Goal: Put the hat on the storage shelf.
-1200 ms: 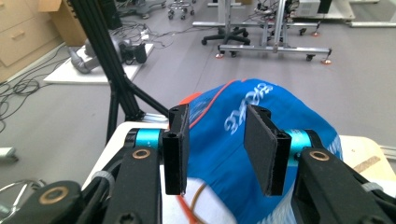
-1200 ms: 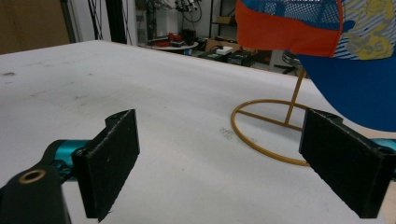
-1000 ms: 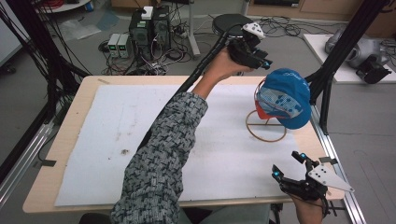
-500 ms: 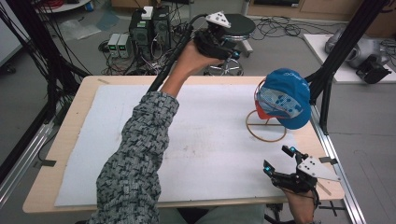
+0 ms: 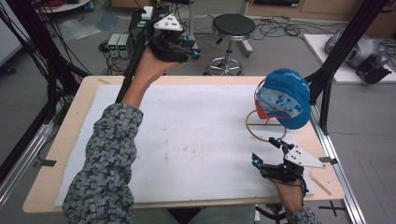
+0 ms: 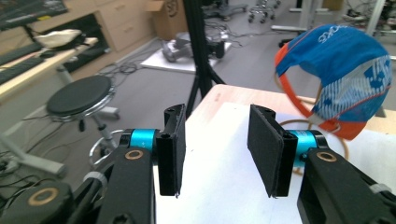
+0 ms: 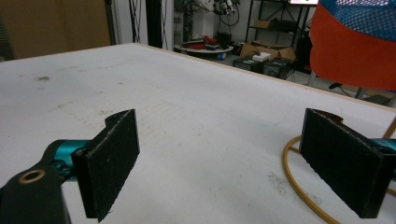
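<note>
High view: a wooden desk carries a white mat, and a blue cap with an orange underside hangs on a wire stand near the far right corner. The left gripper is raised above the desk's far edge, jaws parted and empty, the cap well off to their right. The right gripper sits low by the near right edge, jaws wide apart and empty, the stand's ring just beyond them.
</note>
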A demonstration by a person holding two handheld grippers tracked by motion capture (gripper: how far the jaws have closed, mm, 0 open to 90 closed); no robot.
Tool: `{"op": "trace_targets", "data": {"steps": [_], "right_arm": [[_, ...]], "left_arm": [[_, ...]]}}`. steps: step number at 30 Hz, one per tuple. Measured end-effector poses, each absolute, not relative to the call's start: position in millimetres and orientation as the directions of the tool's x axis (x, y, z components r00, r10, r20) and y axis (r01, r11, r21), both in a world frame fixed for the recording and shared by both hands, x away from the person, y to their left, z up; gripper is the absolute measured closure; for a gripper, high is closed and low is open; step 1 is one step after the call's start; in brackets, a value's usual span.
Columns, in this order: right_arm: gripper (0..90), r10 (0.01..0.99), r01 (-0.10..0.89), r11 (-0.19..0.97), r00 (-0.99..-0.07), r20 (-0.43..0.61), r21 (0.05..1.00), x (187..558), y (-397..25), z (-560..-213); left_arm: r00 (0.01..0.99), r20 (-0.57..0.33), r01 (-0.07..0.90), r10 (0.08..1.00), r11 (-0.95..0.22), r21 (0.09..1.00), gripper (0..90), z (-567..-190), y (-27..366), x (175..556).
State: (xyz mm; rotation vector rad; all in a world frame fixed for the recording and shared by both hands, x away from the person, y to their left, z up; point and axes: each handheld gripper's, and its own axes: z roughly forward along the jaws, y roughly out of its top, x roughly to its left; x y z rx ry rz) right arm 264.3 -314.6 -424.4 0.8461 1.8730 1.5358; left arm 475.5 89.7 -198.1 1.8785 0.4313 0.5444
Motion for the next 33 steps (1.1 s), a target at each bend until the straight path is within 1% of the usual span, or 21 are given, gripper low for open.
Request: {"op": "trace_targets", "data": {"steps": [6, 11, 12, 14, 17, 19, 21, 27, 29, 30, 33], "right_arm": [[11.4, 0.752, 0.097, 0.145, -0.658, -0.046, 0.985, 274, -304, -424], [11.4, 0.741, 0.099, 0.144, -0.670, -0.041, 0.984, 279, -297, -423], [11.4, 0.738, 0.099, 0.145, -0.673, -0.041, 0.985, 280, -295, -423], [11.4, 0.733, 0.102, 0.149, -0.679, -0.040, 0.983, 281, -292, -422], [11.4, 0.729, 0.093, 0.154, -0.683, -0.050, 0.984, 282, -290, -422], [11.4, 0.727, 0.098, 0.155, -0.685, -0.046, 0.983, 283, -289, -422], [11.4, 0.727, 0.095, 0.160, -0.684, -0.052, 0.983, 284, -289, -422], [11.4, 0.729, 0.104, 0.159, -0.682, -0.046, 0.982, 283, -288, -422], [11.4, 0.730, 0.099, 0.162, -0.682, -0.052, 0.982, 282, -288, -422], [11.4, 0.731, 0.098, 0.162, -0.680, -0.053, 0.982, 282, -288, -422], [11.4, 0.730, 0.092, 0.163, -0.681, -0.058, 0.982, 282, -288, -422]], "left_arm": [[0.791, 0.161, 0.051, 0.590, -0.327, 0.944, 56.0, -207, 137, 459], [0.759, 0.151, 0.067, 0.633, -0.307, 0.949, 55.5, -215, 174, 444], [0.759, 0.151, 0.067, 0.633, -0.307, 0.949, 55.1, -215, 174, 444], [0.729, 0.143, 0.080, 0.670, -0.290, 0.954, 53.9, -223, 198, 432], [0.698, 0.129, 0.097, 0.705, -0.271, 0.958, 49.7, -231, 218, 421], [0.685, 0.120, 0.101, 0.718, -0.257, 0.961, 49.2, -238, 230, 414], [0.673, 0.105, 0.112, 0.732, -0.241, 0.964, 48.3, -245, 241, 406], [0.634, 0.078, 0.138, 0.769, -0.212, 0.968, 41.0, -274, 264, 387], [0.629, 0.072, 0.140, 0.774, -0.205, 0.969, 39.2, -279, 266, 384], [0.614, 0.069, 0.145, 0.786, -0.198, 0.969, 37.9, -289, 270, 378], [0.600, 0.071, 0.146, 0.797, -0.197, 0.970, 35.5, -302, 273, 367]]}}
